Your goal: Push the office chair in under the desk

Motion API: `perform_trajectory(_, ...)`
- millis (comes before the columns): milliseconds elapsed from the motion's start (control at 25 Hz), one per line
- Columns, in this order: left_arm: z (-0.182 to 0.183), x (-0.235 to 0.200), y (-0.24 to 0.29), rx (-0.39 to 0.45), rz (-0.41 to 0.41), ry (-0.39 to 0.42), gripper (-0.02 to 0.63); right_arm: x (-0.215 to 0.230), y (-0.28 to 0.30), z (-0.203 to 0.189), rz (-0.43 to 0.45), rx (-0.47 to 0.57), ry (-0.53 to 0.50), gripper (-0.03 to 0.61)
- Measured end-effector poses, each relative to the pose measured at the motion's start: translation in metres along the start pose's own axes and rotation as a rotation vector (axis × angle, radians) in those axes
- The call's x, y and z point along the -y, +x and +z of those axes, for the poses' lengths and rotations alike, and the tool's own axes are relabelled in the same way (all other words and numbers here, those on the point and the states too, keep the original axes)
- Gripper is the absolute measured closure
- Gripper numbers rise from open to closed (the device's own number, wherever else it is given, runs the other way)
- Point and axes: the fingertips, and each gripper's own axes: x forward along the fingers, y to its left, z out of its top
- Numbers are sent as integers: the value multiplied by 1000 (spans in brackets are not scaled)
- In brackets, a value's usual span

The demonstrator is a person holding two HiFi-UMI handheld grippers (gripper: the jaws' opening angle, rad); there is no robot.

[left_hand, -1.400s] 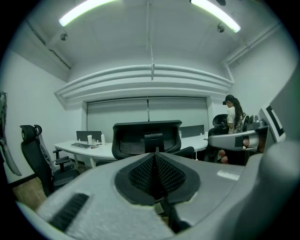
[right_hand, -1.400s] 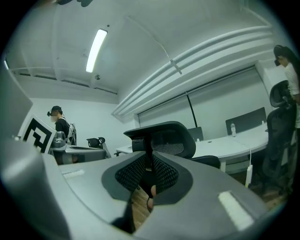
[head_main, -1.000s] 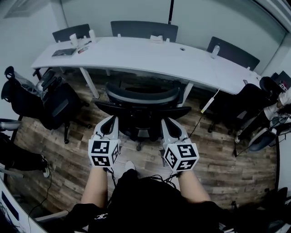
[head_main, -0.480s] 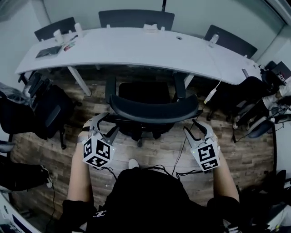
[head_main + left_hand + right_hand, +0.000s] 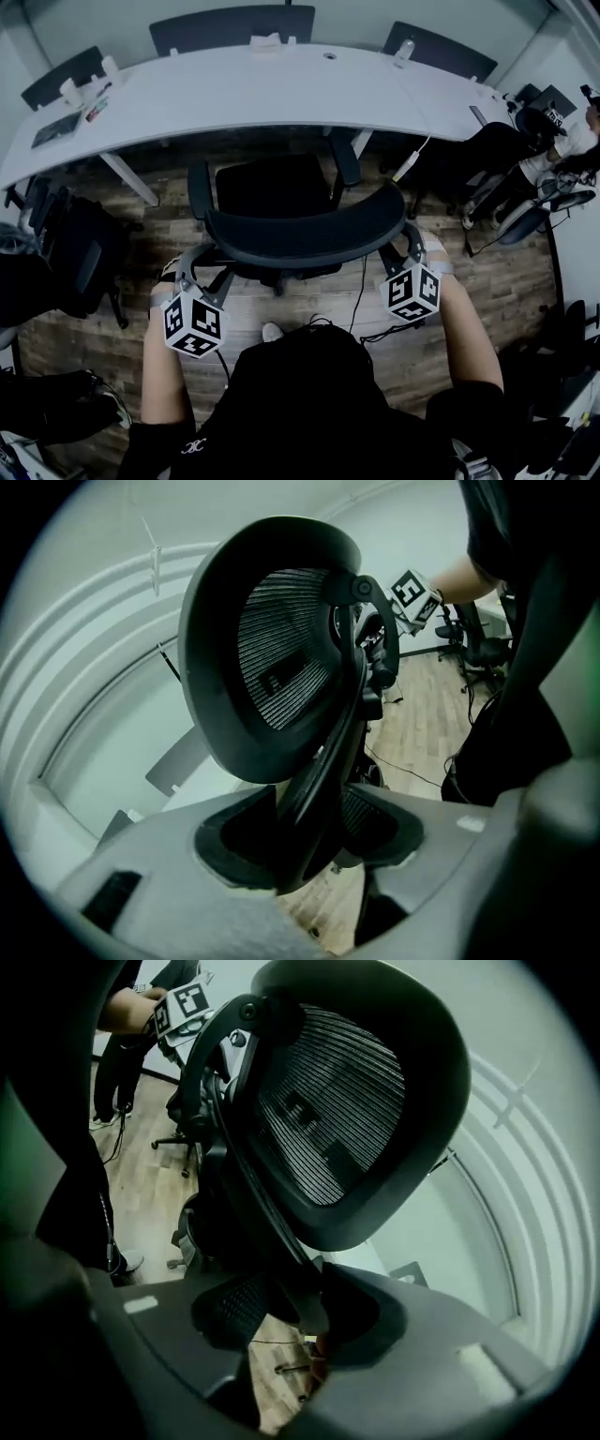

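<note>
The black mesh office chair (image 5: pixel 300 236) stands in front of the curved white desk (image 5: pixel 234 94), its seat (image 5: pixel 272 183) partly under the desk's edge. My left gripper (image 5: pixel 204 260) is at the backrest's left end and my right gripper (image 5: pixel 401 246) at its right end. In the left gripper view the backrest (image 5: pixel 272 658) fills the picture and its rim runs between the jaws of the left gripper (image 5: pixel 309 832), which have just closed in slightly, with a gap still at one side. The right gripper (image 5: pixel 300 1309) straddles the backrest (image 5: pixel 347 1119) rim likewise, its jaws having just been opening.
A dark chair with a bag (image 5: pixel 80 262) stands at the left. More chairs (image 5: pixel 230 23) sit behind the desk. A cable (image 5: pixel 408 164) hangs off the desk at the right, where a seated person (image 5: pixel 562 141) and further chairs crowd the floor. A desk leg (image 5: pixel 127 178) slants left of the chair.
Both grippers have dropped, spread apart and rolled from side by side behind the chair to the backrest's two ends. Their jaws have opened around its rim.
</note>
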Motion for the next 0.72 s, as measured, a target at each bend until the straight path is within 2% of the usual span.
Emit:
perform_trajectory(240, 4, -5, 6, 3, -68, -29, 388, 6, 4, -1, -21, -5, -8, 413)
perform_trajectory(720, 5, -28, 25, -6, -73, -21, 394, 21, 24, 4, -42, -7, 21, 419)
